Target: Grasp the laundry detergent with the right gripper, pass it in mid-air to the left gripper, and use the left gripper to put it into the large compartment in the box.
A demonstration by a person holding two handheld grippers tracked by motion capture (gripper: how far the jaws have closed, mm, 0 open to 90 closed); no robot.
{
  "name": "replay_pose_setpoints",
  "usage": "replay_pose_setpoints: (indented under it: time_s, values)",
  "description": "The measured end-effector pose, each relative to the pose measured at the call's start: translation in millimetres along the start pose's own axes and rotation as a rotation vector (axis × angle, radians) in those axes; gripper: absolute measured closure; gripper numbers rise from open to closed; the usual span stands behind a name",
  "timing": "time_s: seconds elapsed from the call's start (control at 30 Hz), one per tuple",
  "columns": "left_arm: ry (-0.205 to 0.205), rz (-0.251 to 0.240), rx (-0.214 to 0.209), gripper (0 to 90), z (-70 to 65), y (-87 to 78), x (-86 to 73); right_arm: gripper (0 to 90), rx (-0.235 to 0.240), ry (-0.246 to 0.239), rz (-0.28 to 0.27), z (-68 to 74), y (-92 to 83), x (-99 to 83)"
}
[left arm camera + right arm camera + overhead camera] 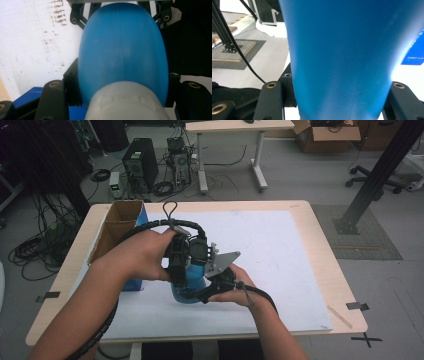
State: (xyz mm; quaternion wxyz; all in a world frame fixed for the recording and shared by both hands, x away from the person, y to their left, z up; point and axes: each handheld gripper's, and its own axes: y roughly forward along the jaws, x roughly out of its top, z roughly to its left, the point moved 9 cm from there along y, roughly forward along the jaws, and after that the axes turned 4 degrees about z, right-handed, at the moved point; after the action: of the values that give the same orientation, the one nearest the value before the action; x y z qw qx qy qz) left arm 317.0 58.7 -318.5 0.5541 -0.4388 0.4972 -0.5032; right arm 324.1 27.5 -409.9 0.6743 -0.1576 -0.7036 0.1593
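Note:
A blue bottle is held just above the white mat, between both hands. In the left gripper view its rounded blue body runs away from the camera, with a pale grey cap at the near end. My left gripper comes down from above and is shut on the bottle near the cap, one finger pressed on each side. My right gripper reaches in from the right and is shut on the bottle's body, whose sides press against its fingers.
An open cardboard box with blue outer sides stands on the table's left part, close to my left forearm. Its blue side shows beside the bottle. The wooden table's rim runs around the mat. Cables and computers lie on the floor beyond.

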Motion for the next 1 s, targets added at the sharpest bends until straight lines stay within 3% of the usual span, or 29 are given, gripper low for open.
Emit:
replay_pose_setpoints:
  time_s: [0.27,0.4,0.77,1.0]
  values:
    - [0.002,0.005,-0.006,38.3,-0.7,-3.3,0.8,38.3,-0.001,0.031,-0.04,1.2,-3.7,2.7]
    - [0.0,0.007,-0.005,38.3,-0.5,-2.4,2.1,29.1,-0.016,0.059,-0.046,-0.9,-6.4,1.7]
    - [-0.004,0.003,-0.005,38.3,0.8,-5.9,2.5,23.5,-0.027,0.078,-0.064,-1.5,-9.7,1.2]
    - [-0.013,0.002,-0.004,38.2,1.7,-6.6,2.2,8.2,-0.045,0.111,-0.081,-3.9,-10.0,1.4]
